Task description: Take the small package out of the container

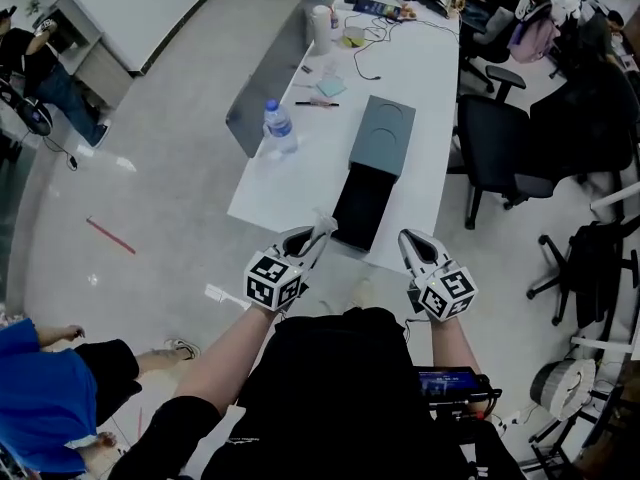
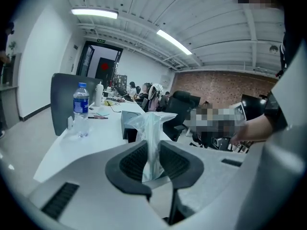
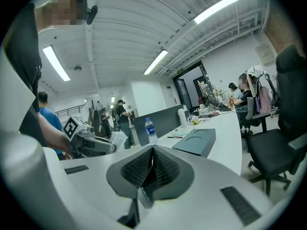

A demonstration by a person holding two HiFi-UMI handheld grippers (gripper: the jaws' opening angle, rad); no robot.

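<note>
From the head view, a person is standing at the near end of a long white table [image 1: 300, 183] in an open office with a pale glossy floor [image 1: 160, 218]. A grey container [image 1: 384, 128] is lying lengthwise on the table, its black inner part [image 1: 362, 204] sliding out toward the person. A water bottle [image 1: 280, 126] is standing to the left of the container, and papers, a pen and cables are lying beyond its far end. Black office chairs [image 1: 500, 133] are crowding the floor to the right of the container. The left gripper [image 1: 320, 234] is hovering just off the container's near left corner, and the right gripper [image 1: 410, 240] is hovering off its near right corner. In the left gripper view, the jaws are pinching a small package [image 2: 152, 133], a clear, crumpled plastic bag that is standing up between the pads, outside the container and in front of its near end. Strip lights are glowing on a white ribbed ceiling, and a brick wall is showing far to the right of the container. In the right gripper view, the jaws are pressing together with nothing between them, and the container is lying just beyond them on the table, with people sitting at its far end.
</note>
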